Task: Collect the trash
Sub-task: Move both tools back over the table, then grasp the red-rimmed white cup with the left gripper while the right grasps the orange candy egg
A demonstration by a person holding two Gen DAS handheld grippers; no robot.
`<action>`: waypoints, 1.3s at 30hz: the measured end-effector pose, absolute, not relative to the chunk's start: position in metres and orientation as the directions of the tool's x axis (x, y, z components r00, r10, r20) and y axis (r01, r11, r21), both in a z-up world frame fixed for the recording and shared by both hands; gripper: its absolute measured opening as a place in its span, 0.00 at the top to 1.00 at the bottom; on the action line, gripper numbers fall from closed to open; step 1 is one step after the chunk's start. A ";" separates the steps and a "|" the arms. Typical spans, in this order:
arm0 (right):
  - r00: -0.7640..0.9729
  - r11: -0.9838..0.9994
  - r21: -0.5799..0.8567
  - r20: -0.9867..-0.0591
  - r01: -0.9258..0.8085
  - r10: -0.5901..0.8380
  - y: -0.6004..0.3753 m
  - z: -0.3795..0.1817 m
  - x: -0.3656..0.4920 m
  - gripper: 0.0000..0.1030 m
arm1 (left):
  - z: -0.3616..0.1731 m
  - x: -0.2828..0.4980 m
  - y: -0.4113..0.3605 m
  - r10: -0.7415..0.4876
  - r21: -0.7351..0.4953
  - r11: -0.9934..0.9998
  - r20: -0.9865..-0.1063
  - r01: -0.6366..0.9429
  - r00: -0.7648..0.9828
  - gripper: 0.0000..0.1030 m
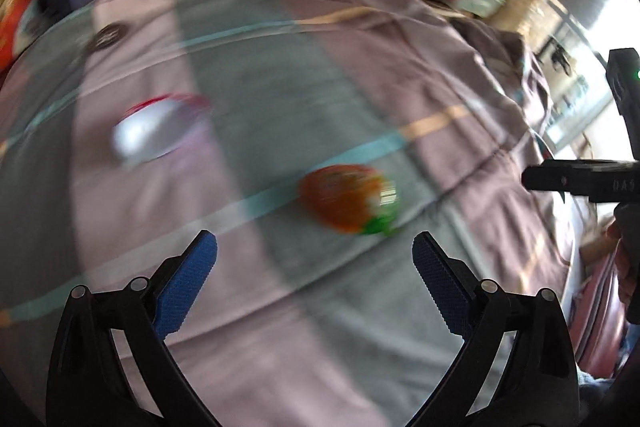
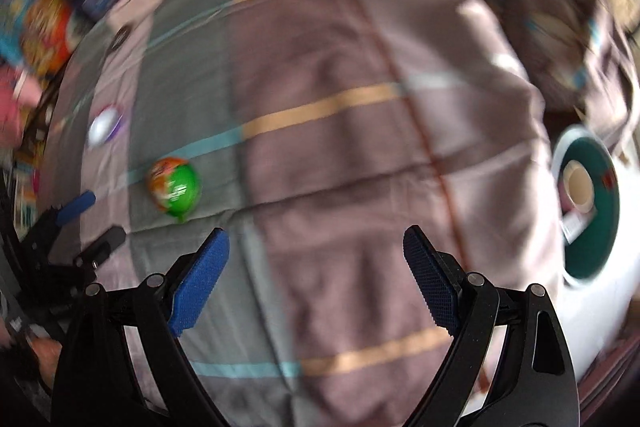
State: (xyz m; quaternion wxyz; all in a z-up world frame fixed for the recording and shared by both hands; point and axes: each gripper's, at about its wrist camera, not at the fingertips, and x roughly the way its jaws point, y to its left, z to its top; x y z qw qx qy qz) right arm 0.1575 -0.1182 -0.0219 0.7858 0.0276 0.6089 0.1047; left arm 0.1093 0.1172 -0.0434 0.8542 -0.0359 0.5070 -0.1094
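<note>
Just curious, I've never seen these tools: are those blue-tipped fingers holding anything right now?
Nothing is held. The left gripper and the right gripper both stand open and empty above the bedspread.

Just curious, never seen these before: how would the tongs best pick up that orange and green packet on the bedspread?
Probably across the puffed middle of the orange and green packet, coming down from above with the open left tongs, the nearer pair. It lies flat on the bedspread, so its sides are free, though blur hides its edges.
</note>
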 end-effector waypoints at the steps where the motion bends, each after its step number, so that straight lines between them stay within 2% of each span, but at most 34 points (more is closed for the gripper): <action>1: 0.224 0.973 0.166 -0.954 -0.163 0.201 -0.102 -0.026 0.160 0.18 | -0.045 0.110 0.125 -0.217 -0.174 0.976 -0.860 0.134 0.462 0.04; 9: 0.164 0.937 0.152 -0.964 -0.313 0.211 -0.019 -0.047 0.171 0.18 | -0.054 0.112 0.189 -0.159 -0.168 0.986 -0.870 0.021 0.467 0.04; 17: 0.195 0.904 0.069 -0.967 -0.422 0.165 0.021 -0.059 0.174 0.26 | -0.062 0.115 0.215 -0.134 -0.148 0.989 -0.883 0.005 0.450 0.04; 21: 0.193 0.892 0.050 -0.969 -0.450 0.152 0.030 -0.068 0.176 0.35 | -0.064 0.119 0.220 -0.135 -0.147 0.989 -0.885 0.009 0.446 0.04; 25: 0.187 0.888 0.051 -0.971 -0.457 0.152 0.035 -0.074 0.177 0.39 | -0.064 0.125 0.222 -0.132 -0.140 0.990 -0.886 0.014 0.444 0.04; 26: 0.189 0.888 0.052 -0.970 -0.458 0.154 0.036 -0.073 0.177 0.42 | -0.064 0.128 0.222 -0.134 -0.141 0.990 -0.886 0.016 0.444 0.04; 27: 0.195 0.886 0.050 -0.968 -0.462 0.156 0.037 -0.072 0.176 0.49 | -0.064 0.130 0.222 -0.133 -0.140 0.990 -0.886 0.019 0.444 0.04; 39: 0.205 0.939 0.084 -0.966 -0.335 0.160 0.016 -0.058 0.217 0.49 | -0.061 0.187 0.208 -0.118 -0.073 0.991 -0.885 0.116 0.451 0.04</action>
